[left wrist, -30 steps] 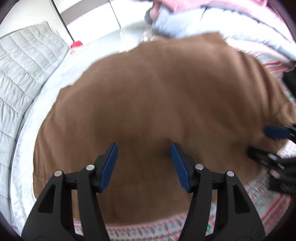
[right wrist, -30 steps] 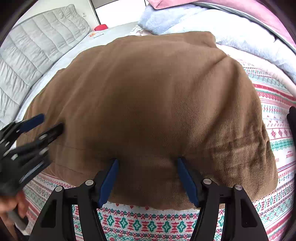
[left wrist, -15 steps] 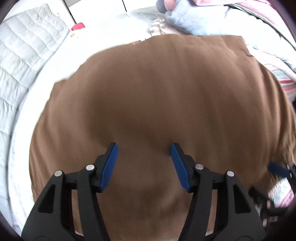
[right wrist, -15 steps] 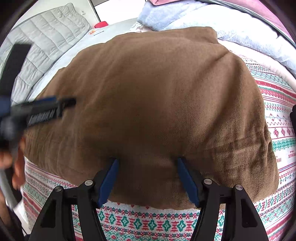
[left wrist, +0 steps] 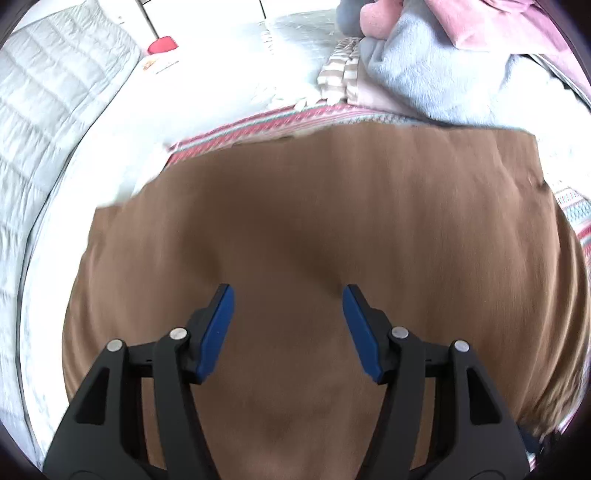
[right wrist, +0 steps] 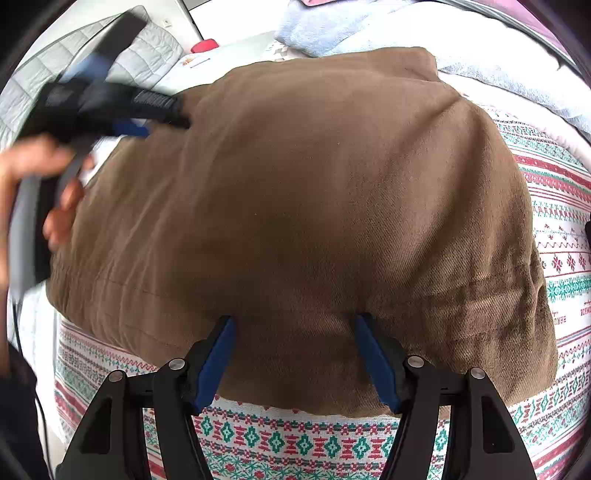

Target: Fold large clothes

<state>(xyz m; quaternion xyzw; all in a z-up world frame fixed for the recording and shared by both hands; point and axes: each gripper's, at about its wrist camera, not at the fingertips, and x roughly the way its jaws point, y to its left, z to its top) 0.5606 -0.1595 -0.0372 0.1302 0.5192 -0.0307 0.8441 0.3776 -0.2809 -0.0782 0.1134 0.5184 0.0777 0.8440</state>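
A large brown garment [right wrist: 295, 206] lies folded flat on a patterned bedspread [right wrist: 280, 443]; it fills most of the left wrist view [left wrist: 314, 240]. My left gripper [left wrist: 288, 291] is open and empty, held over the cloth's middle. In the right wrist view it [right wrist: 162, 110] shows blurred at the garment's far left edge, in a hand. My right gripper [right wrist: 293, 321] is open and empty, its blue pads [right wrist: 218, 354] resting over the garment's near hem.
A grey quilted cushion [left wrist: 48, 110] stands at the left. A pale blue fleece [left wrist: 436, 70] and pink cloth [left wrist: 491, 22] are piled at the back right. A small red object [left wrist: 162, 44] lies far back on the white sheet [left wrist: 221, 74].
My left gripper has swung from the garment's near left corner up and across to its far left side. The right gripper has stayed over the near hem.
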